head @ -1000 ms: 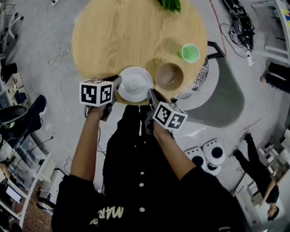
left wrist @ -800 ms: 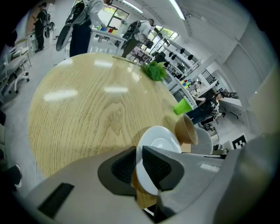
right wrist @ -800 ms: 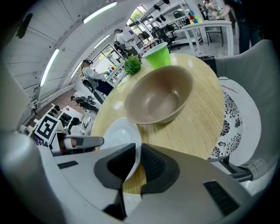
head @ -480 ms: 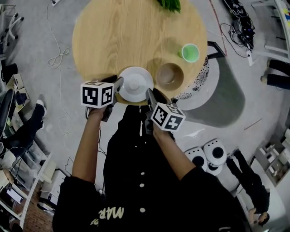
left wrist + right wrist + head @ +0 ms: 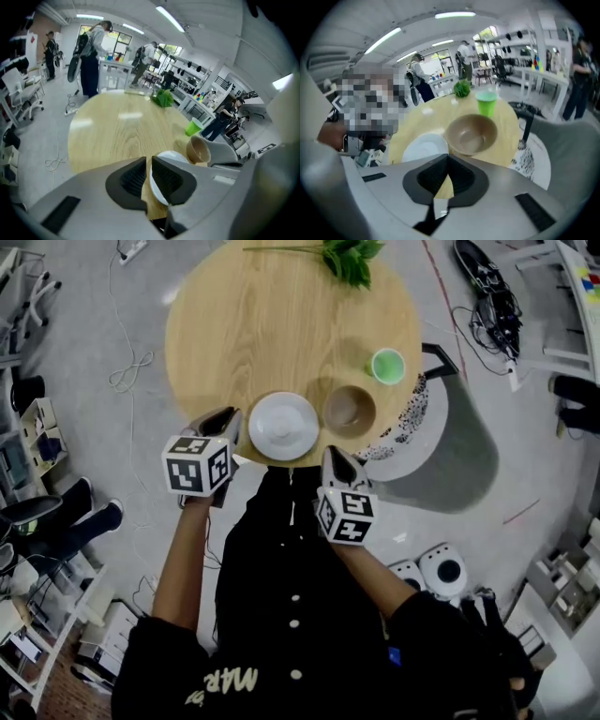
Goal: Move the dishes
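A glossy white round plate (image 5: 283, 426) sits at the near edge of a round, pale wood-grain bench (image 5: 281, 324). Just beside it is a matte brown bowl (image 5: 349, 411), with a green cup (image 5: 387, 365) and a leafy sprig (image 5: 352, 257) farther back. The left claw (image 5: 149, 161), ribbed pads a sliver apart after just closing, grips nothing; the right claw (image 5: 448, 159) is clenched empty. Only the head view shows both claws together, 1 at each side of the plate. The gripper views alone show ceiling strip lights (image 5: 171, 18).
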The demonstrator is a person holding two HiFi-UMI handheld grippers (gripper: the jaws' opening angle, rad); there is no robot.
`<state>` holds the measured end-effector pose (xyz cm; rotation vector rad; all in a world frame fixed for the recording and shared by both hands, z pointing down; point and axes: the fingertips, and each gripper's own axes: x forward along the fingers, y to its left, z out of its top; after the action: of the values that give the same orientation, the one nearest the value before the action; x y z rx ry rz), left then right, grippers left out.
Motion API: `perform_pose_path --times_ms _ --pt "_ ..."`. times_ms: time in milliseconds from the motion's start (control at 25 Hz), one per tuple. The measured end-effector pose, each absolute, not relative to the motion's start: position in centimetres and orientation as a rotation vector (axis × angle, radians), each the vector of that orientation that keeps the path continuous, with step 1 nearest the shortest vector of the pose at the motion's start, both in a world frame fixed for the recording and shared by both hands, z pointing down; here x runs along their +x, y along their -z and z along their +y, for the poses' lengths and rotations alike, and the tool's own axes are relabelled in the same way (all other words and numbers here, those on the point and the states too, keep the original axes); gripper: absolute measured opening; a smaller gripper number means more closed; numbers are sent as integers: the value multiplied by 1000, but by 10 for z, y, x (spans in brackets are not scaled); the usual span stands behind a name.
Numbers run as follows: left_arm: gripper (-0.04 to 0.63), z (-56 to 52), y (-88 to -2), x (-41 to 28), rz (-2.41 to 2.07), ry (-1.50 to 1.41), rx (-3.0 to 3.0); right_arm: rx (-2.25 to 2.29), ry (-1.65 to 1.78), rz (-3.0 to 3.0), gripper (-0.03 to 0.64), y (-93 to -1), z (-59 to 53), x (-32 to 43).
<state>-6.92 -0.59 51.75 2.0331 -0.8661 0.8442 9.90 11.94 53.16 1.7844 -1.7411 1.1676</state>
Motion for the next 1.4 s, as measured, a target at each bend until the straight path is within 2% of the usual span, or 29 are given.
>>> perform_pose_path --times_ms 40,120,320,680,960,1400 --pt "22 -9 -502 -71 -902 -818 2080 1785 -1074 -1776 0 -516 115 104" --pt "3 -13 -464 -69 -954 -726 2192 1797 -951 -1874 0 -480 100 111" --pt "3 -16 -351 -66 -1138 -409 2417 1838 -669 -2126 -2 -374 50 125" --pt "3 -15 -195 -95 -1518 -91 2564 1999 -318 -2385 -2 -205 10 164" --pt "3 2 -133 -119 -1640 69 2587 2032 -80 -2479 -2 -135 21 170" --pt "3 13 -90 -151 -1812 140 2623 2065 48 -2503 -2 -100 29 173"
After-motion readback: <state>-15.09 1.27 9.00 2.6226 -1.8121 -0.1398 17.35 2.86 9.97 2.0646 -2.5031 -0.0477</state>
